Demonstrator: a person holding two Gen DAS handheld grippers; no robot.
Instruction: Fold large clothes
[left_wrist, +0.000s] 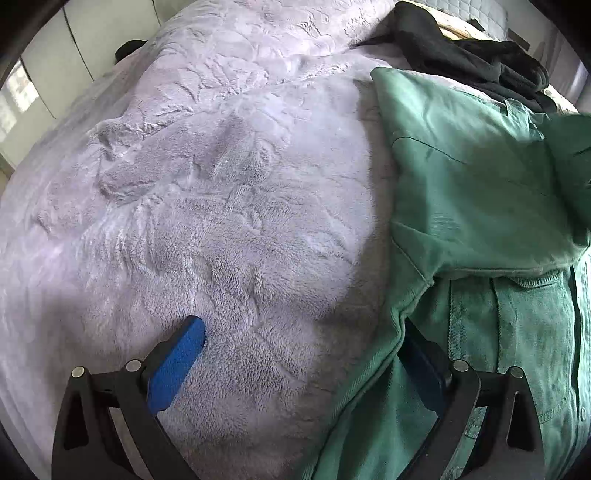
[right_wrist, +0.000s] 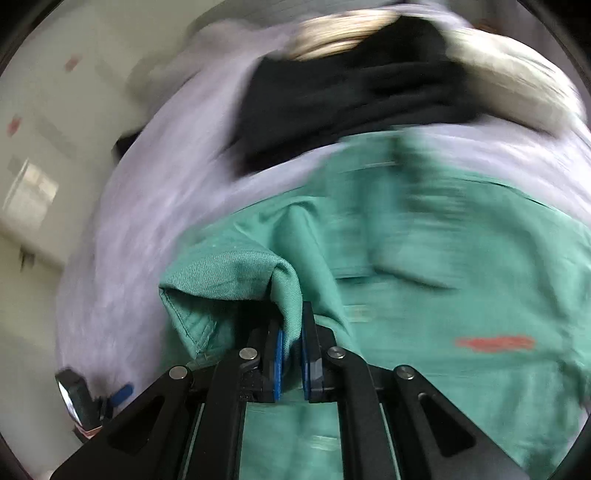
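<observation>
A bed covered by a lilac fleece blanket (left_wrist: 207, 206) fills the room, pale cupboard doors (left_wrist: 55, 62) beyond its left edge, a grey quilted headboard (left_wrist: 469, 11) at the far end.

From here I see a pale lilac fleece blanket (left_wrist: 207, 192) spread over the bed, its embossed pile rumpled into low ridges. Near the far end lies a heap of black clothing (left_wrist: 476, 59), resting partly on the blanket and partly on something cream-coloured (right_wrist: 332, 33) that is too blurred for me to name. A quilted grey headboard (left_wrist: 469, 9) stands behind. To the left I make out white cupboard doors (left_wrist: 55, 62).
</observation>
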